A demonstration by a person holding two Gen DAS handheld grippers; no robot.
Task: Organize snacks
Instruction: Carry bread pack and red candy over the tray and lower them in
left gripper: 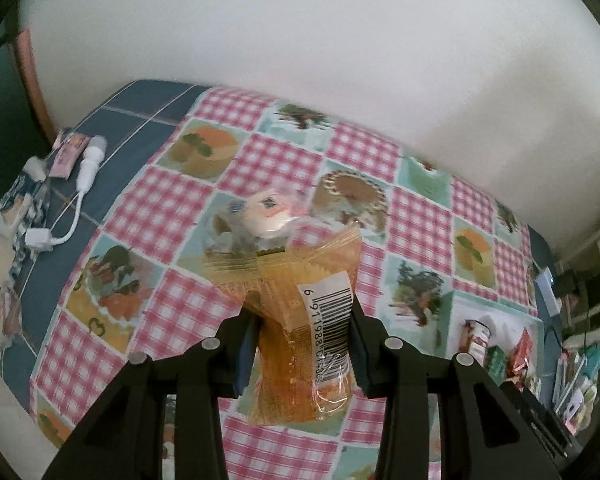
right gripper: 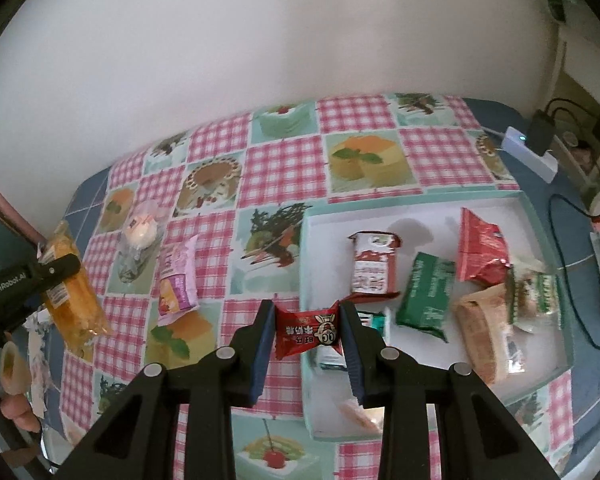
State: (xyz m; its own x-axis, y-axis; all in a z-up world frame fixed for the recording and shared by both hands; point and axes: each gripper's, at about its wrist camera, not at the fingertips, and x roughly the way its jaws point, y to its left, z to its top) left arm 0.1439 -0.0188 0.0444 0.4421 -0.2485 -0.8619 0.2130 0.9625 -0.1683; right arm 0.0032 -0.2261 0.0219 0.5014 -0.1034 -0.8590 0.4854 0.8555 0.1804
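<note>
My left gripper [left gripper: 302, 312] is shut on an orange cake pack in clear wrap with a barcode label [left gripper: 296, 320], held above the checked tablecloth; from the right wrist view the same pack [right gripper: 70, 288] hangs at the far left in the left gripper [right gripper: 56, 270]. My right gripper [right gripper: 308, 324] is shut on a small red candy wrapper [right gripper: 309, 330], just left of the white tray [right gripper: 420, 208]. On the cloth lie a clear-wrapped round white cake [right gripper: 140, 236], also visible as the white cake [left gripper: 268, 220], and a pink snack pack [right gripper: 178, 276].
The tray holds several packs: a red-and-white carton [right gripper: 374, 266], a green pack [right gripper: 428, 296], a red bag [right gripper: 482, 250], a tan pack [right gripper: 484, 332]. A white power strip [right gripper: 532, 152] and cables lie at the right. A white charger cable [left gripper: 84, 184] lies far left.
</note>
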